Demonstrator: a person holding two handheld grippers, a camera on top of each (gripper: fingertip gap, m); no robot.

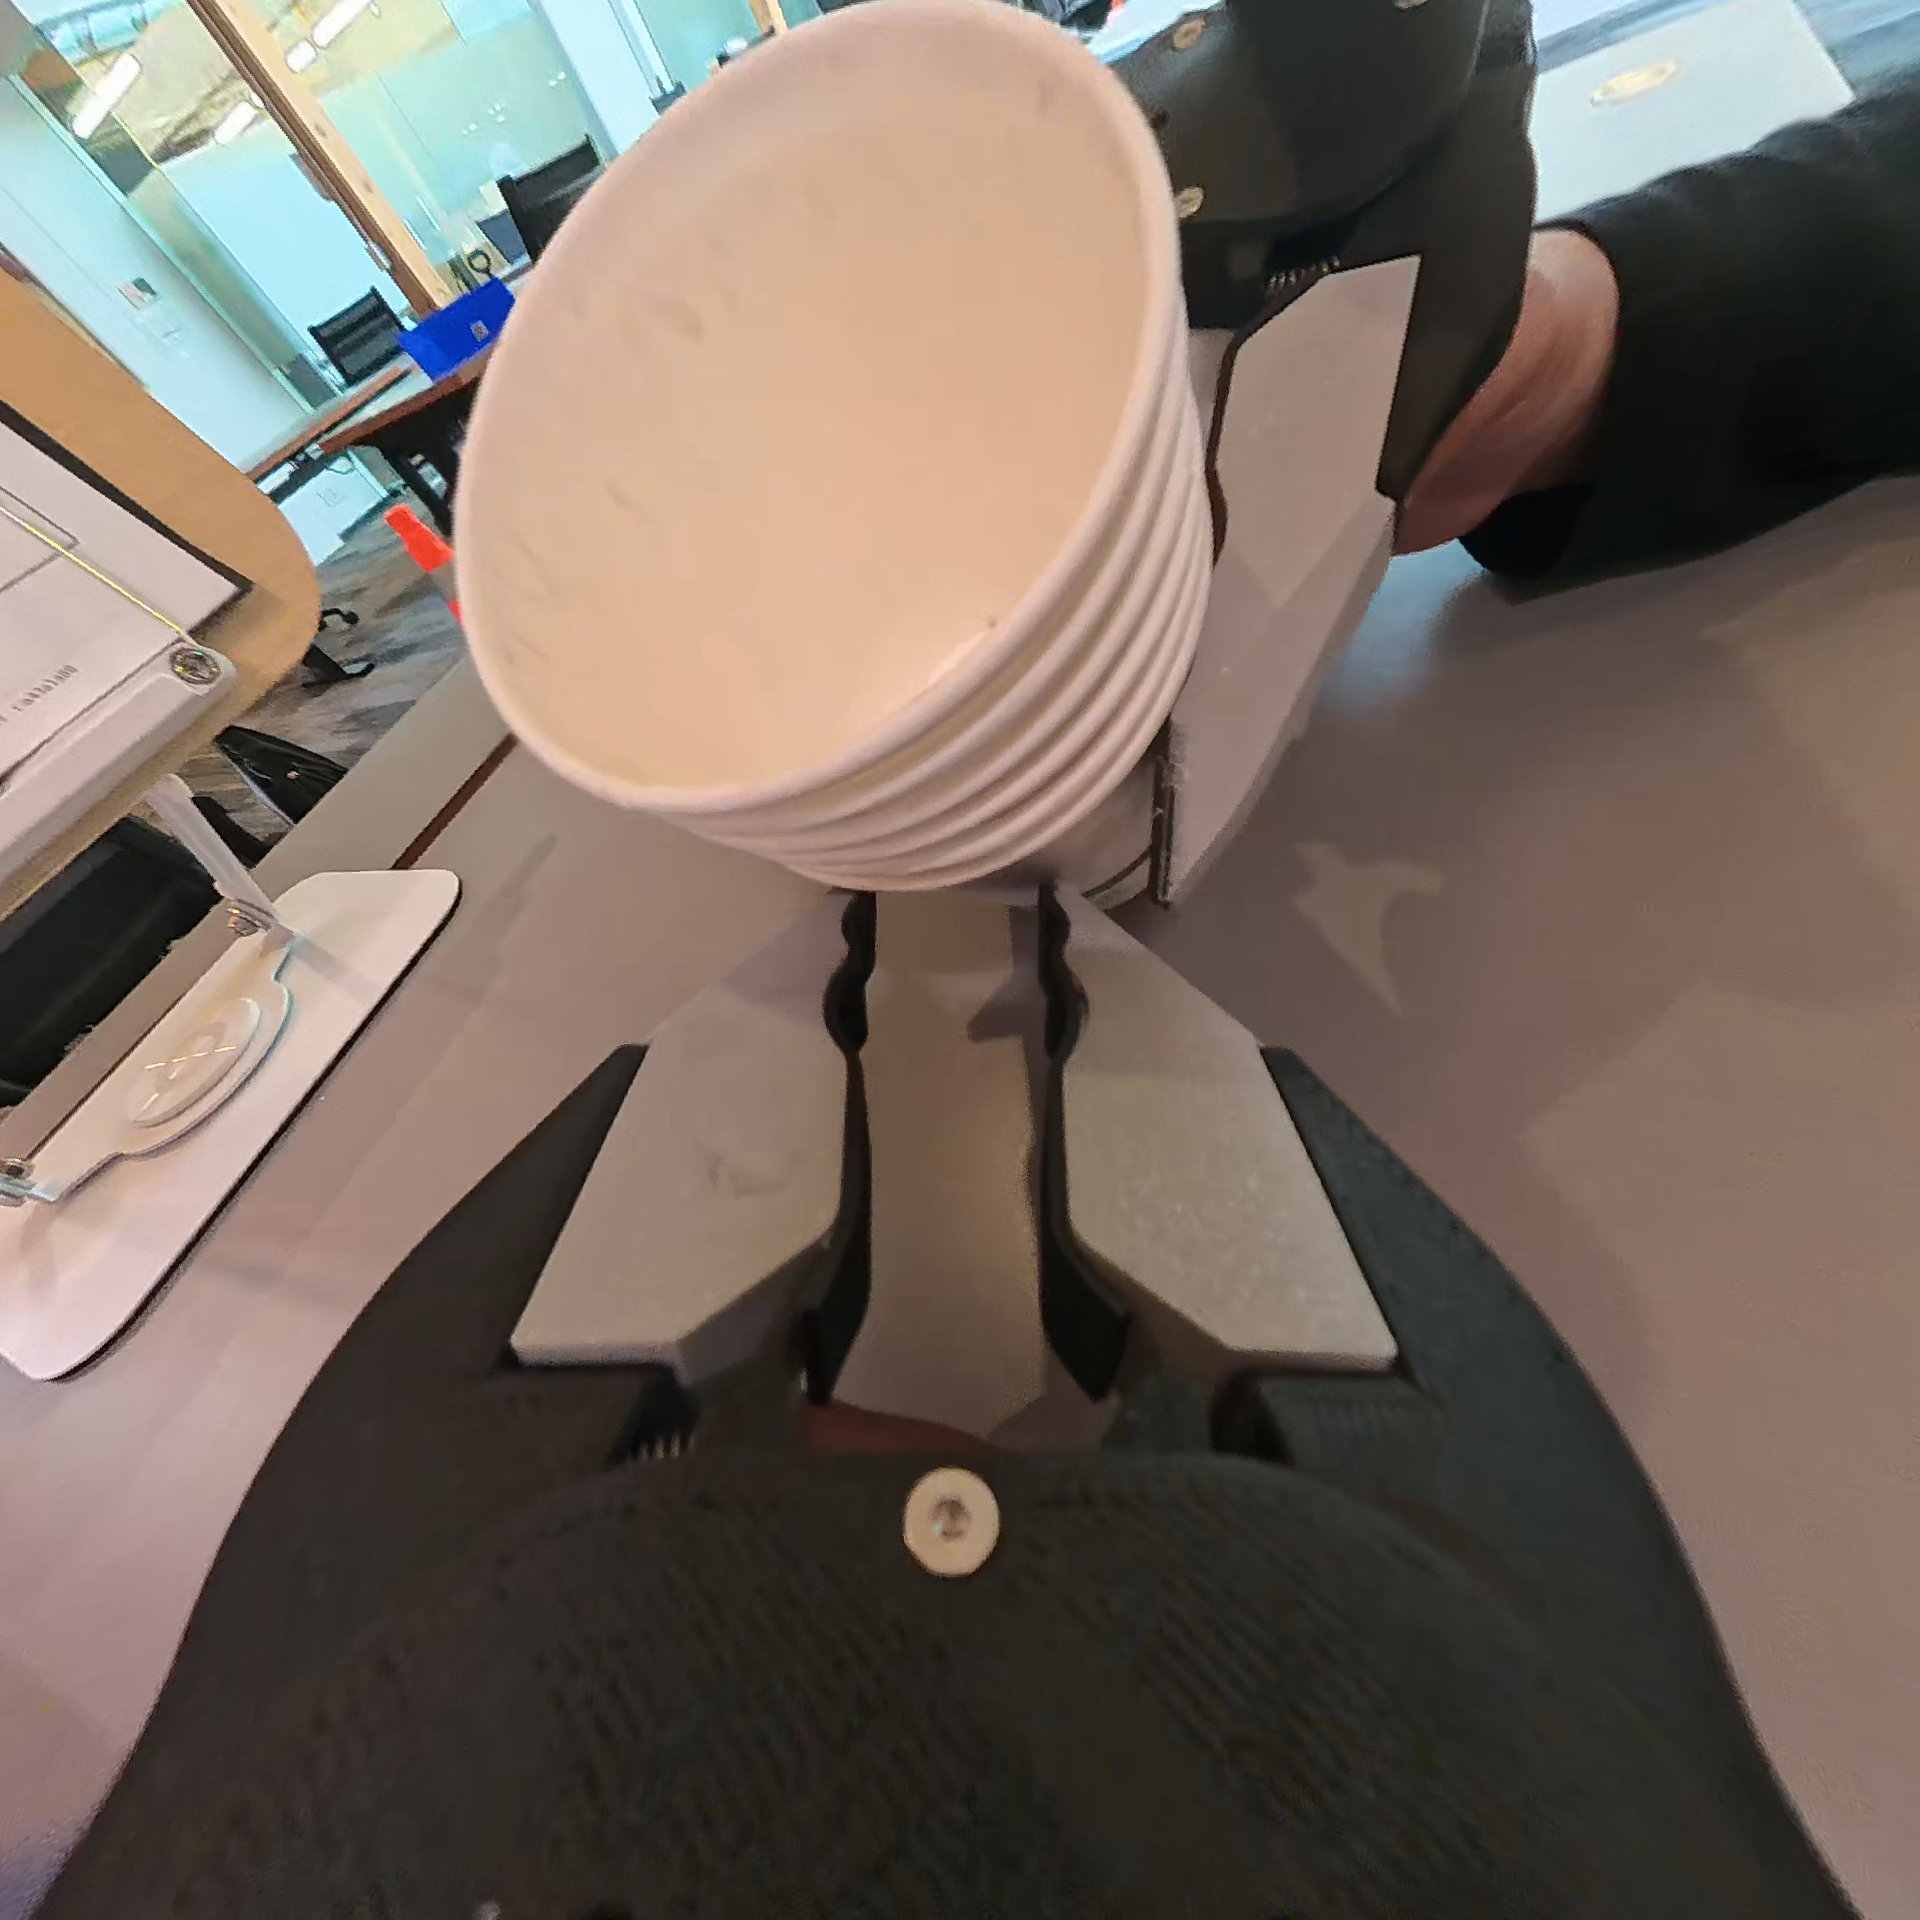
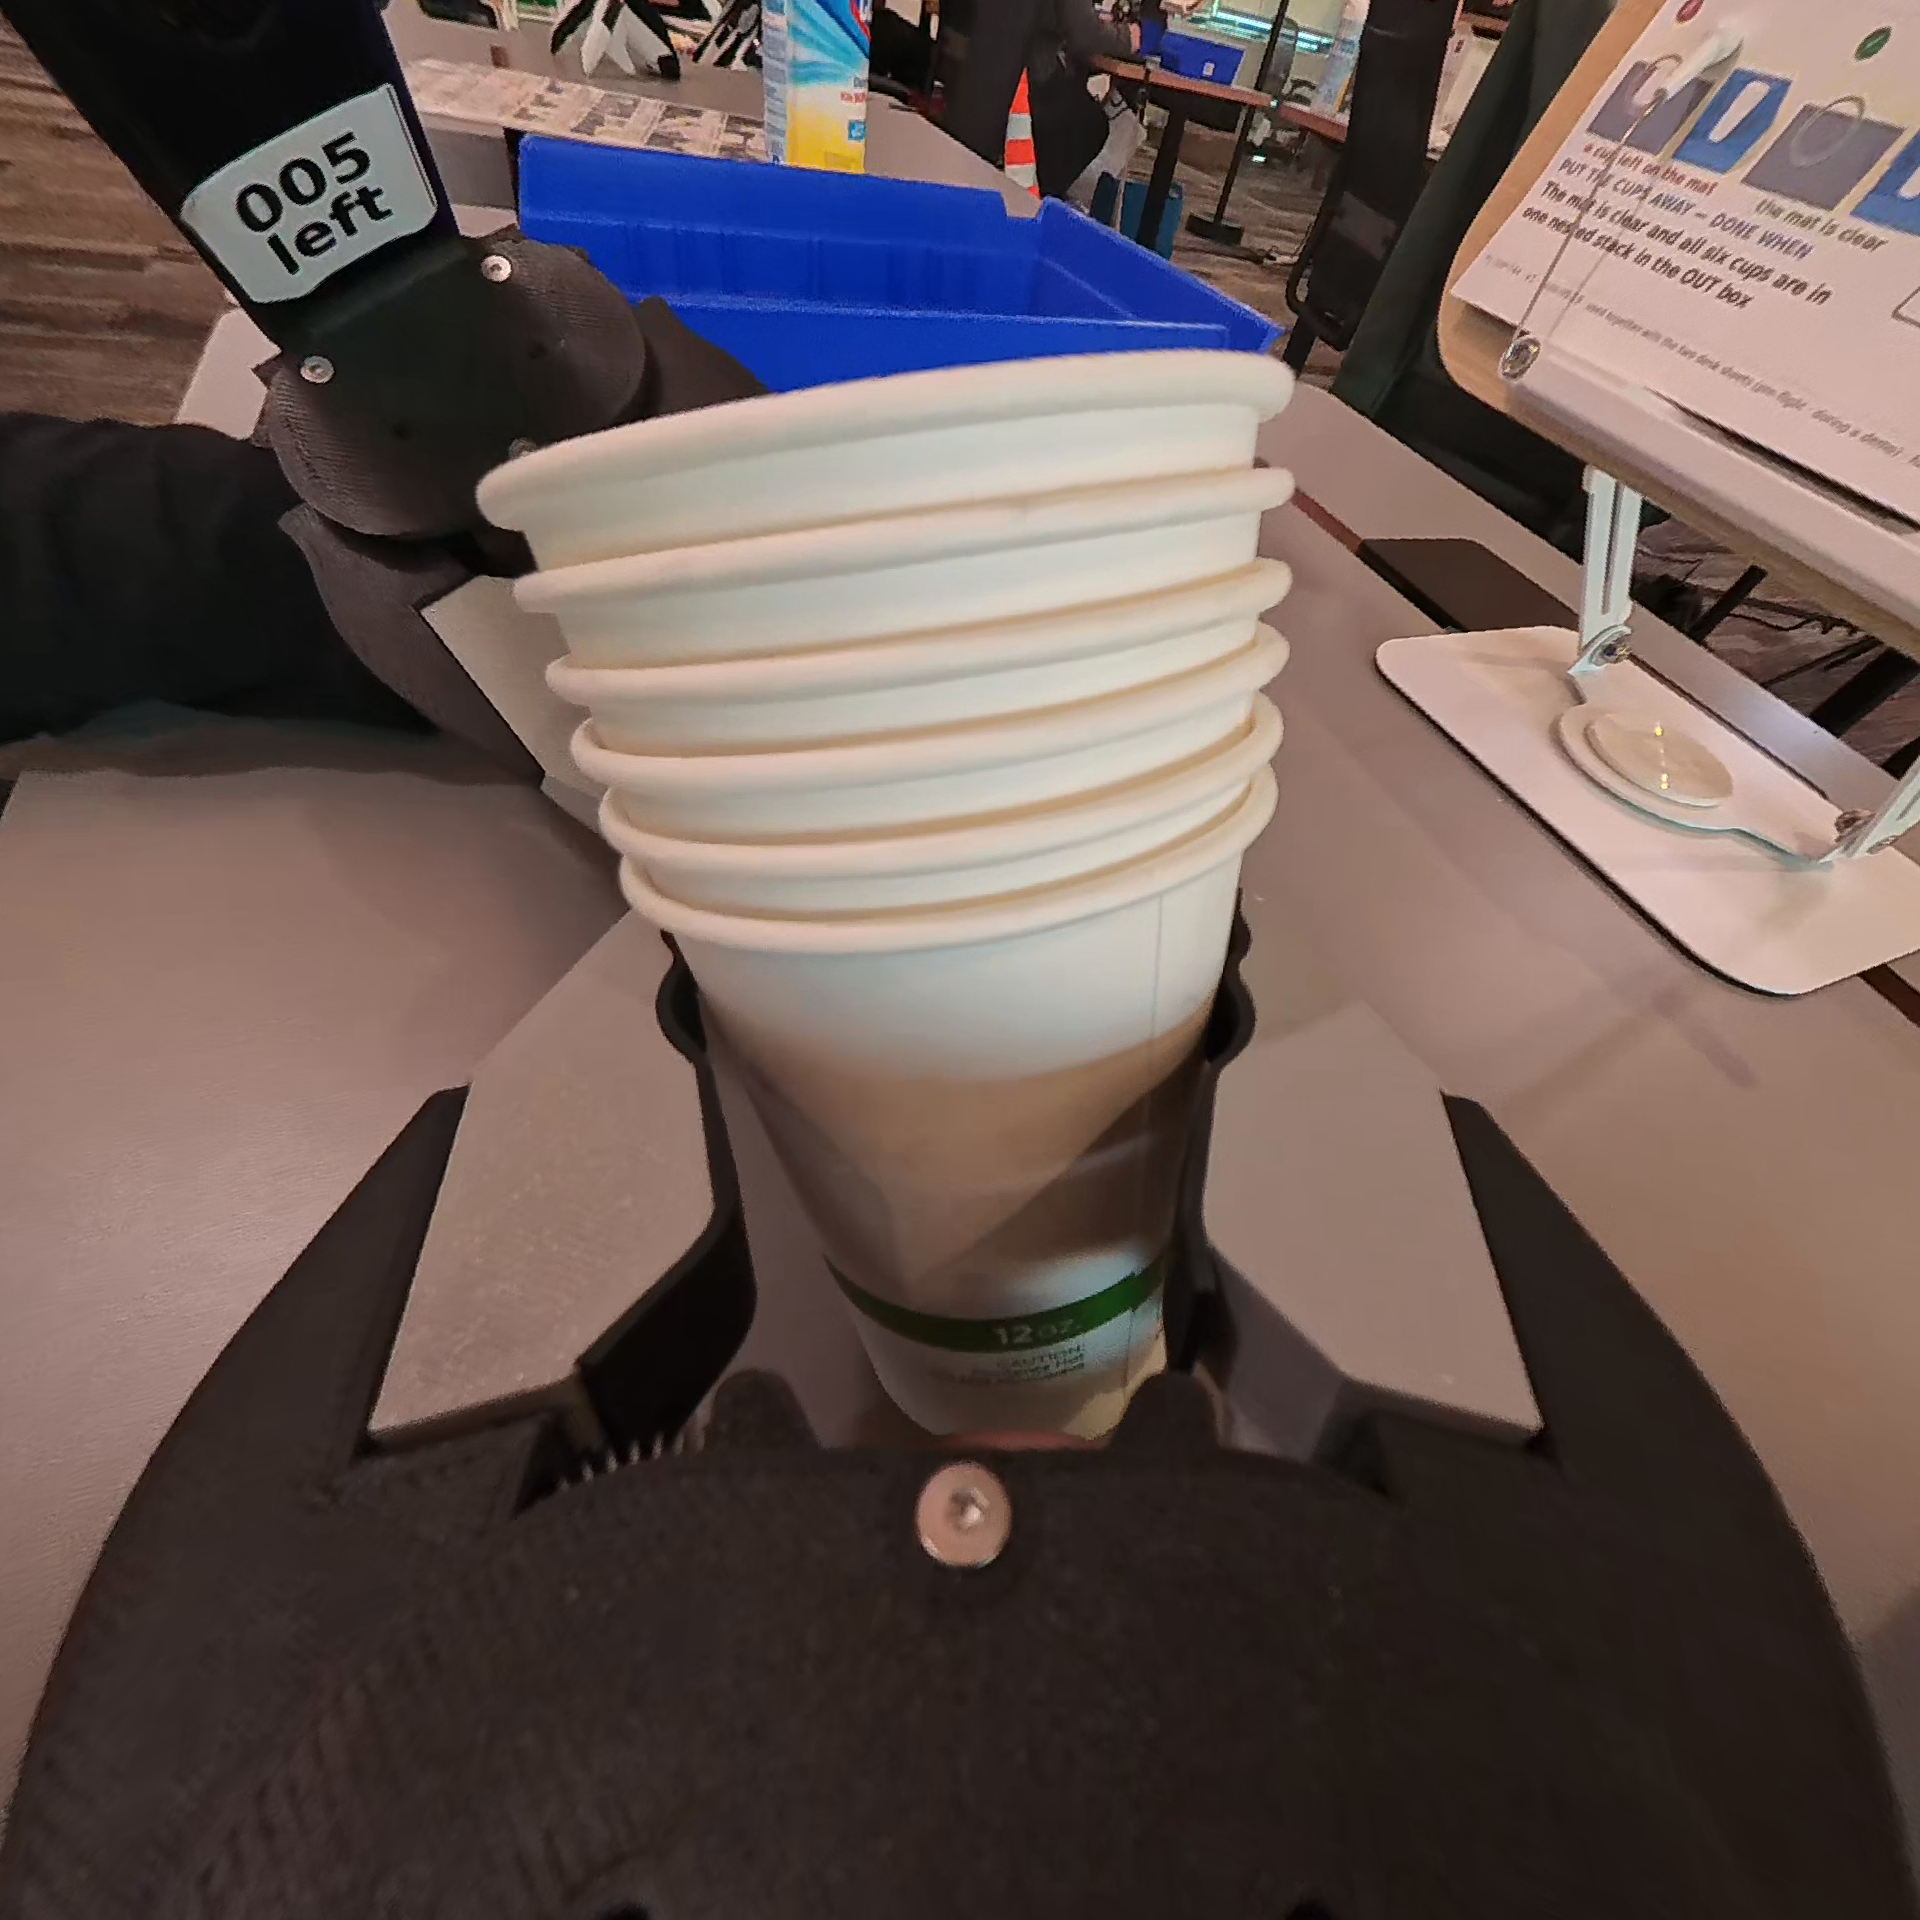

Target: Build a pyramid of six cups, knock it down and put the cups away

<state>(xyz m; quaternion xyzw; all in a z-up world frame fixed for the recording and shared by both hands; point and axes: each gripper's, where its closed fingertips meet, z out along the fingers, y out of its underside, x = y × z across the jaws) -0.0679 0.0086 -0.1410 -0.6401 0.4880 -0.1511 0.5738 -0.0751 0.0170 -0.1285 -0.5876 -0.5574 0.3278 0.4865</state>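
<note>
A nested stack of several white paper cups (image 2: 914, 727) is clamped in my right gripper (image 2: 956, 997), whose fingers close on the lowest cup just under its rim. The stack is held in the air above the grey table (image 2: 260, 987). In the left wrist view the stack (image 1: 831, 416) tilts with its open mouth toward the camera, and one right-gripper finger (image 1: 1299, 540) shows beside it. My left gripper (image 1: 956, 925) is open with a narrow gap and empty, its tips just below the stack's rims. Its body (image 2: 447, 353) shows left of the stack in the right wrist view.
A blue bin (image 2: 831, 270) stands on the table behind the stack. A sign stand with a white base plate (image 2: 1662, 810) is at the right and also shows in the left wrist view (image 1: 208, 1091). A person's hand and dark sleeve (image 1: 1538, 364) hold the right gripper. The grippers are tip to tip, or close to it.
</note>
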